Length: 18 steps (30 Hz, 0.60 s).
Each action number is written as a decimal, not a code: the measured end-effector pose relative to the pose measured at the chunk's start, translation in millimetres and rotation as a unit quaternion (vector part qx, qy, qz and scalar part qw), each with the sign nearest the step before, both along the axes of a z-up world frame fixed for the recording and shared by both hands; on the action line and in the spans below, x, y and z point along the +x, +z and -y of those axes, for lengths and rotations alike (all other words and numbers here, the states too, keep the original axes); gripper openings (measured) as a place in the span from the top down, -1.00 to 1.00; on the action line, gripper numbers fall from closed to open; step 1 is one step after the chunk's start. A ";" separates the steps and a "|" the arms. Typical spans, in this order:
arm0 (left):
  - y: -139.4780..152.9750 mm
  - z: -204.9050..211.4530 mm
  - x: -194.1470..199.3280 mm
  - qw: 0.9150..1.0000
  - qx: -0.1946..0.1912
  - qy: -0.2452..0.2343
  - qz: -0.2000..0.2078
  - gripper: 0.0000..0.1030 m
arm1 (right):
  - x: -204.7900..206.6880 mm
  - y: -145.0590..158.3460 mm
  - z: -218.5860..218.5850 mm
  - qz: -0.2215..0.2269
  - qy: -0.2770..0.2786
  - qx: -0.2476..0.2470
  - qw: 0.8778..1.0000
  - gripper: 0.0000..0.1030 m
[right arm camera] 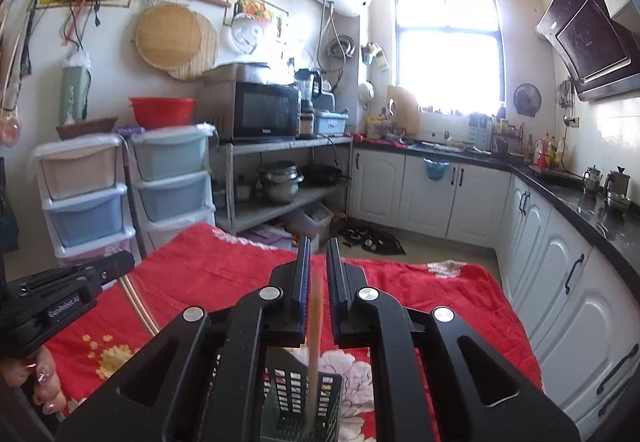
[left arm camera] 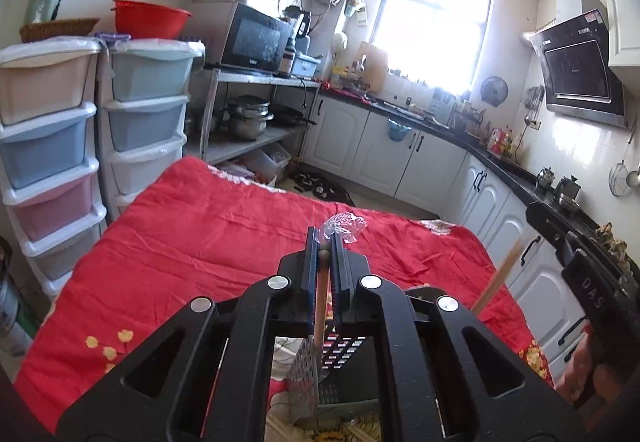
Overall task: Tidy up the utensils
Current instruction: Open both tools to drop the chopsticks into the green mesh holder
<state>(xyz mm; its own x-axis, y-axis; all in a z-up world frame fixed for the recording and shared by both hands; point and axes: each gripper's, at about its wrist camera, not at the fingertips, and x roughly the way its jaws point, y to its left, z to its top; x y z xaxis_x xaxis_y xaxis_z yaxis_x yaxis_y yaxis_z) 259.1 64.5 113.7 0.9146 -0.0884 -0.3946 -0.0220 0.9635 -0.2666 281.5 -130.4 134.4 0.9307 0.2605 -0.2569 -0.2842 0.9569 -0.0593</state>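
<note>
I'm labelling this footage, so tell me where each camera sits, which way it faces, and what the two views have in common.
Left wrist: rides the left gripper, facing the window across the red blanket; shut on a slotted spatula; right gripper at the right edge.
Right wrist: rides the right gripper, same direction; holds a wooden stick; left gripper and hand at left.
Shared: blanket, black basket, microwave.

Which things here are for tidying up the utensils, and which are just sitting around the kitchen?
For the job:
- left gripper, shut on a slotted spatula
- right gripper, shut on a thin wooden stick, maybe chopsticks
- dark utensil basket just below both

Just lying about:
- crumpled clear wrapper on the red blanket
- microwave
- red basin
- pots
</note>
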 end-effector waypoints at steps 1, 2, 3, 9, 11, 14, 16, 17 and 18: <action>-2.3 -0.3 0.5 1.000 -0.002 -0.002 -0.003 0.94 | 0.9 -3.9 -0.7 -0.005 0.000 0.000 1.000 0.83; -3.8 -0.6 0.6 1.000 -0.003 -0.002 -0.006 0.94 | 1.9 -4.5 -1.9 -0.008 0.000 0.000 1.000 0.82; -5.1 -1.1 0.6 1.000 -0.004 -0.003 -0.007 0.94 | 2.4 -6.8 -3.0 -0.013 0.000 -0.001 1.000 0.77; -9.5 -1.5 -4.3 1.000 -0.008 -0.009 -0.009 0.76 | -3.4 -12.3 -4.3 -0.022 -0.001 -0.004 1.000 0.26; -8.5 -1.1 -7.4 1.000 -0.009 -0.013 -0.008 0.56 | -6.7 -13.2 -4.2 -0.026 0.001 -0.004 1.000 0.20; -6.2 0.8 -14.0 1.000 -0.006 -0.015 -0.003 0.35 | -12.8 -13.2 -3.4 -0.027 0.002 -0.008 1.000 0.10; -3.7 1.4 -18.9 1.000 -0.004 -0.016 0.000 0.23 | -17.3 -13.3 -1.3 -0.026 0.001 -0.011 1.000 0.07; -2.5 1.7 -21.8 1.000 -0.003 -0.017 0.003 0.15 | -19.4 -13.0 -0.6 -0.026 0.000 -0.011 1.000 0.04; -1.3 2.5 -24.6 1.000 -0.001 -0.017 0.005 0.11 | -21.6 -12.8 0.3 -0.027 0.001 -0.011 1.000 0.03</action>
<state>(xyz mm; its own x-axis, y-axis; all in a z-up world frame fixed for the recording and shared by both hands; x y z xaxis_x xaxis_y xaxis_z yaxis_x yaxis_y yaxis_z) 234.5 62.0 112.4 0.9149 -0.1205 -0.3852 0.0138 0.9632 -0.2685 259.9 -130.8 121.5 0.9146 0.2558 -0.3131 -0.2894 0.9550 -0.0651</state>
